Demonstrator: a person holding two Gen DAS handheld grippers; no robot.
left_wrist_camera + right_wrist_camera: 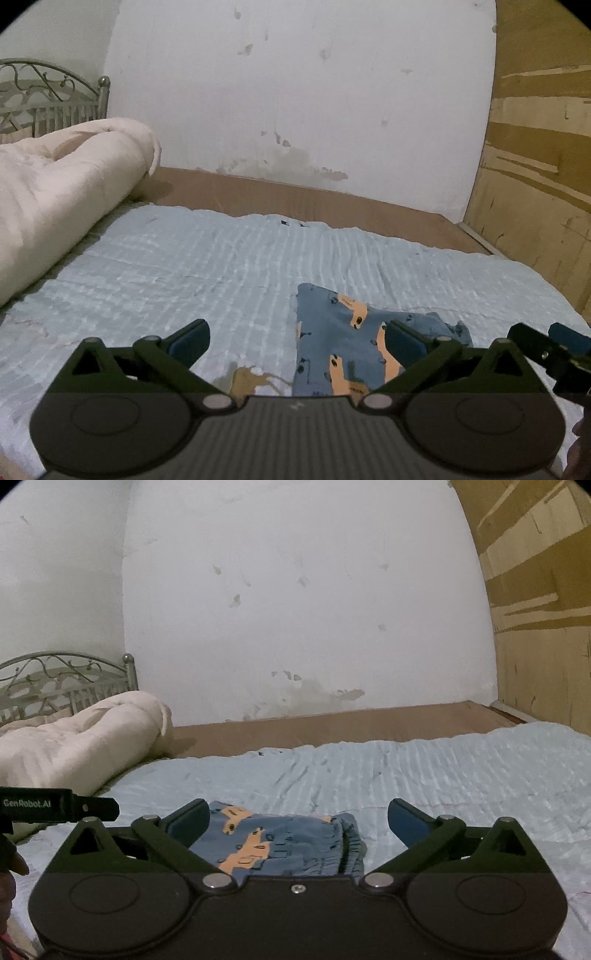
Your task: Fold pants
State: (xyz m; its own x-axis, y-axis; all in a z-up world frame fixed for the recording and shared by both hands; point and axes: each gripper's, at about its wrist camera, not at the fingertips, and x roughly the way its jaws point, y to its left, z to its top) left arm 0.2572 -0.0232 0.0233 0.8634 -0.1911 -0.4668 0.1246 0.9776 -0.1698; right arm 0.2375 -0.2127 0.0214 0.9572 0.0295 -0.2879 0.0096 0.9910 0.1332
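The pants (343, 343) are small, blue with orange car prints, and lie folded in a compact bundle on the light blue bedspread (184, 266). In the left wrist view they sit low and right of centre, partly behind the right finger. My left gripper (297, 341) is open and empty, just left of and above the bundle. In the right wrist view the pants (280, 843) lie between the fingers, elastic waistband to the right. My right gripper (298, 818) is open and empty, hovering over them. The right gripper's tip also shows at the left view's right edge (550, 350).
A rolled cream quilt (62, 192) lies at the left by a metal headboard (48, 99). A white stained wall (295, 92) stands behind, and a wooden panel (535, 166) at the right. The brown mattress (295, 199) shows beyond the bedspread. The left gripper's body (59, 805) is at the right view's left edge.
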